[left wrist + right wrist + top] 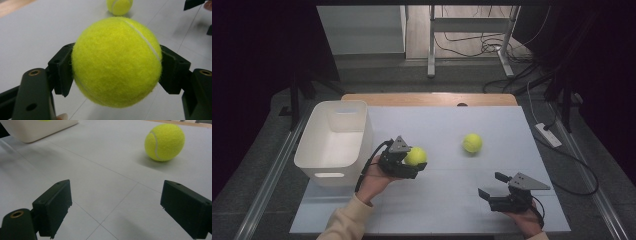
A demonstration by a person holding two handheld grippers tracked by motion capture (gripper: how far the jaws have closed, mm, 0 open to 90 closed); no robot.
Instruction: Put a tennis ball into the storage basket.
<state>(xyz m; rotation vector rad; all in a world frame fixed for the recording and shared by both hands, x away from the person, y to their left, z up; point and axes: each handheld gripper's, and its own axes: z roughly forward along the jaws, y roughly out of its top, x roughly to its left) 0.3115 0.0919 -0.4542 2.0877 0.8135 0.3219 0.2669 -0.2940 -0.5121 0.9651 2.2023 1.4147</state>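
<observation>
High view: left claw point(411, 165) pinched a ball point(415, 156) at frame centre-left, just right of the bin point(334, 145). Right claw point(492, 187) spread, lower right; second ball point(472, 143) up-left of it, nearer that hand.

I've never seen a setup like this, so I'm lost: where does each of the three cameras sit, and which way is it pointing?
High view: above the person's side, looking forward and down on the pale grey table; forearms, both hands and both grippers show.
Left gripper view: rides the left hand-held gripper, looking along its black jaws, shut on a fuzzy yellow tennis ball.
Right gripper view: rides the right hand-held gripper, open jaws facing the loose yellow tennis ball and white plastic bin.
Shared: that loose ball appears in all three.
</observation>
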